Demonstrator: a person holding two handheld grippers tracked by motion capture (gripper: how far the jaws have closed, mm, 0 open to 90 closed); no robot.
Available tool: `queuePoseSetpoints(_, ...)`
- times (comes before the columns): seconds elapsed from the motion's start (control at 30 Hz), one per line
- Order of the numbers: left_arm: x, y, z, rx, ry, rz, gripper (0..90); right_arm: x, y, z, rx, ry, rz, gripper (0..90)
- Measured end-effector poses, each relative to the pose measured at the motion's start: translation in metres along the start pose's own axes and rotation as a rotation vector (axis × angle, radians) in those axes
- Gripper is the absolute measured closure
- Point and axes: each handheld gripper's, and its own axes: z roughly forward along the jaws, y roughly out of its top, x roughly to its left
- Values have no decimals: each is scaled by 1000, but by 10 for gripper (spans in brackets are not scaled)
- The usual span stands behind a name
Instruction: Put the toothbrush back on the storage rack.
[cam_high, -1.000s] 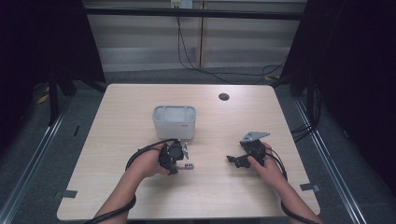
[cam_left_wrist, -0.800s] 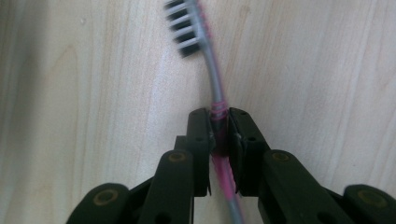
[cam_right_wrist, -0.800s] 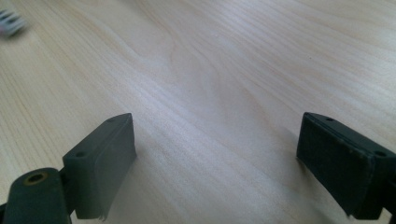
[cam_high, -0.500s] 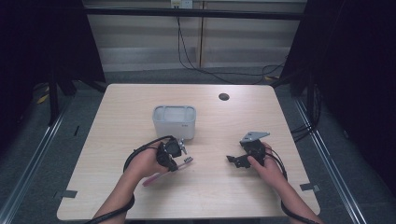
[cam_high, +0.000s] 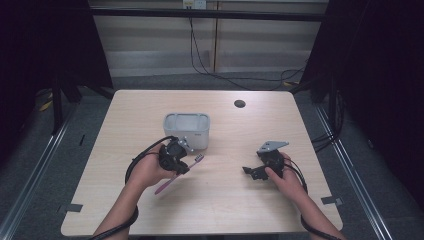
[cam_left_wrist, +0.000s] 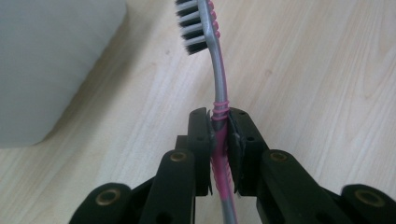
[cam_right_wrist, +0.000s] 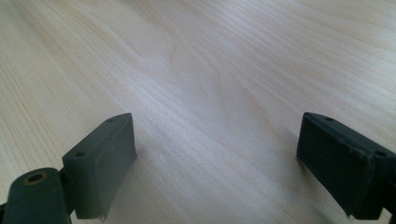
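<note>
A pale wood-grain table (cam_high: 215, 200) stands on a grey floor in a dark-walled room, with cables trailing along the back wall. Near the middle of the table sits a grey rectangular plastic bin (cam_high: 187, 129), open at the top. Just in front of it, the left gripper (cam_high: 176, 159) has just been closing its jaws, and they now pinch a pink and grey toothbrush (cam_high: 176, 174) by the handle. In the left gripper view the two black pads press on either side of the toothbrush (cam_left_wrist: 218, 112) at its pink ribbed part, and the bristled head points away from the gripper, above the tabletop and close beside the bin's (cam_left_wrist: 51, 65) grey wall. In the high view the brush lies slanted, its head toward the bin and its pink tail toward the person. The right gripper (cam_high: 257, 171) rests well apart on the right side of the table, its jaws spread wide with bare wood between them (cam_right_wrist: 215, 158).
</note>
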Motion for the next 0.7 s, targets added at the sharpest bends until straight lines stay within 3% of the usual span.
queuePoseSetpoints(0.13,2,-1,-7,-41,15,-15,802,0,0,0,-1,0,-1,110)
queuePoseSetpoints(0.27,5,-4,-16,-115,33,-52,803,0,0,0,0,0,-2,110)
queuePoseSetpoints(0.4,7,-5,-23,-147,54,-62,803,0,0,0,0,0,0,111)
queuePoseSetpoints(0.5,9,-7,-29,-192,69,-95,802,0,0,0,-1,0,-2,111)
queuePoseSetpoints(0.57,10,-7,-31,-194,78,-89,803,0,0,0,-1,0,-2,110)
queuePoseSetpoints(0.6,10,-8,-33,-226,80,-116,803,0,0,0,0,0,-1,110)
queuePoseSetpoints(0.7,11,-8,-38,-254,95,-126,803,0,0,0,0,0,0,110)
